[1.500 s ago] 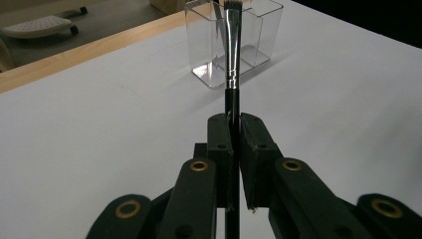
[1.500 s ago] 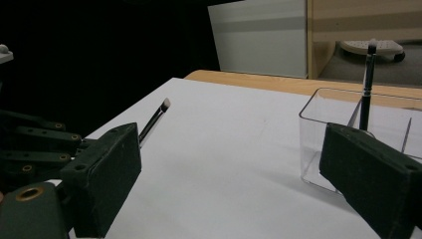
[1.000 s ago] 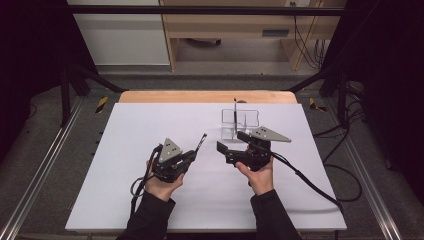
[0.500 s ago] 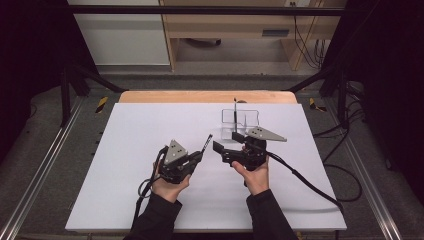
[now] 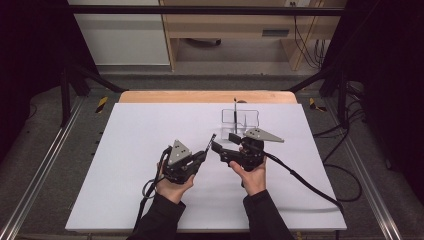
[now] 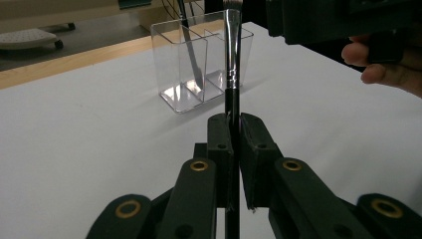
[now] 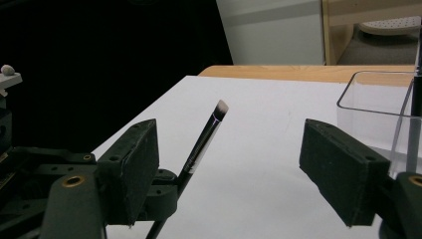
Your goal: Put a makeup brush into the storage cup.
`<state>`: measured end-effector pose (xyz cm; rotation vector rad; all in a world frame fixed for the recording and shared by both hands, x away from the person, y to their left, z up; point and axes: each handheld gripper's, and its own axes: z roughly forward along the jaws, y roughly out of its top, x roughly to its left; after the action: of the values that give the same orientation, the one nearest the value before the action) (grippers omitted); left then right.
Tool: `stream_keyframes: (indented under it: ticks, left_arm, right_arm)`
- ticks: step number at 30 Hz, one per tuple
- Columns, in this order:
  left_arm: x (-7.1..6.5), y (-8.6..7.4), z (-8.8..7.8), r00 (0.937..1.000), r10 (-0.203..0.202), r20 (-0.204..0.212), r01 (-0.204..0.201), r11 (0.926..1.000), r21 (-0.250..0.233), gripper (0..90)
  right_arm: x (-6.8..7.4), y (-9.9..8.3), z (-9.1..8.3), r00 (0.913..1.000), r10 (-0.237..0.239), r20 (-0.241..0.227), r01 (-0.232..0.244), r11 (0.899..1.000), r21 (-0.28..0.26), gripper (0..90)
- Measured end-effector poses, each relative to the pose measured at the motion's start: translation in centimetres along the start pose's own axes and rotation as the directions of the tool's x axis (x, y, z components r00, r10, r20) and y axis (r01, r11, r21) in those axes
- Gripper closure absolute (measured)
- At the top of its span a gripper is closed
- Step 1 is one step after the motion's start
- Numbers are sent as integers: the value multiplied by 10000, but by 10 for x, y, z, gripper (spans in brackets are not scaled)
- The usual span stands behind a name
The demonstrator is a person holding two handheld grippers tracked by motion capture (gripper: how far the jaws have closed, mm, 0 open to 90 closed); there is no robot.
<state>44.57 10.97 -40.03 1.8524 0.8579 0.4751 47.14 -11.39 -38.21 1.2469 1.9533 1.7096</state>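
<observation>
On the white surface [image 5: 150, 150], the left gripper [image 5: 200, 159] is clamped on a brush [image 5: 210, 142] that slants up toward the far edge. The right gripper [image 5: 225, 145], just beside it, has been closing, its jaws apart near the brush tip. A clear holder [image 5: 241, 119] with another brush stands near the far edge.

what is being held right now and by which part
The left hand-held gripper clamps a makeup brush by its black handle; the right hand-held gripper holds nothing.
</observation>
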Motion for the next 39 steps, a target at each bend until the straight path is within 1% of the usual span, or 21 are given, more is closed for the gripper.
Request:
stream_keyframes:
  ticks: [8, 11, 16, 21, 33, 39]
  left_arm:
    - [-3, 1, 0, 10000, -46, -38, 45, 9999, -146, 835]
    - [-4, 2, 0, 10000, -46, -28, 46, 9998, -202, 835]
    - [-6, 2, 1, 9999, -162, -50, 161, 9995, -287, 835]
    - [-7, 3, 1, 9998, -170, -80, 167, 9994, -316, 835]
    - [-10, 3, 2, 9993, -364, -120, 359, 9986, -400, 835]
    - [-13, 5, 4, 9992, -371, -128, 365, 9983, -456, 834]
  right_arm:
    - [1, -2, 2, 9999, 142, -3, -142, 9999, 55, 274]
    - [1, -3, 3, 9996, 275, -36, -275, 9996, 59, 289]
    - [1, -3, 4, 9994, 334, -43, -334, 9994, 39, 326]
    - [2, -4, 5, 9990, 439, -76, -439, 9990, 11, 352]
    - [2, -6, 7, 9976, 679, -108, -680, 9977, -31, 399]
    - [3, -6, 8, 9969, 773, -154, -774, 9970, -46, 422]
